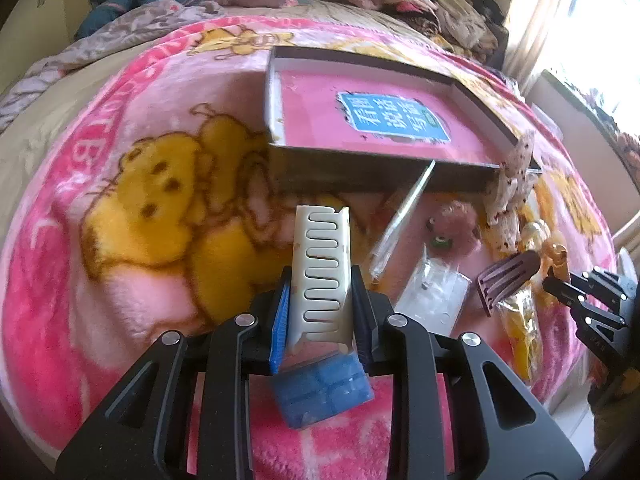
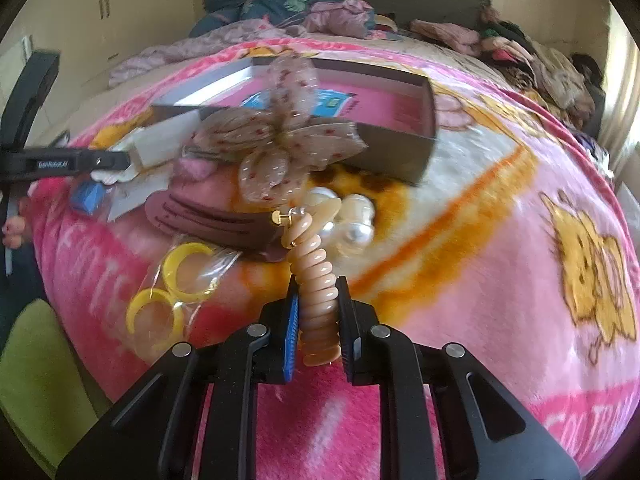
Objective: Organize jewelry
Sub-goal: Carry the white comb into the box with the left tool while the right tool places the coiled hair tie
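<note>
My left gripper (image 1: 320,280) is shut on a cream toothed hair clip (image 1: 320,264) that stands up between its pads, above a small blue plastic box (image 1: 322,392). The right gripper (image 2: 318,292) is shut on a peach spiral hair tie (image 2: 316,292) with a gold clasp at its far end. Ahead lies an open cardboard box (image 1: 460,178) with a pink bottom and a blue label (image 1: 394,118). A gauzy dotted bow (image 2: 280,140) rests against its near wall. A brown claw clip (image 2: 216,216), pearl clips (image 2: 356,216) and bagged yellow rings (image 2: 176,292) lie close by.
Everything sits on a pink cartoon blanket (image 1: 120,200) over a bed. Clear plastic bags (image 1: 436,296), a small plush charm (image 1: 456,224) and a bag of yellow pieces (image 1: 520,324) lie near the box. Piled clothes (image 1: 440,4) fill the far side; a bright window is at the right.
</note>
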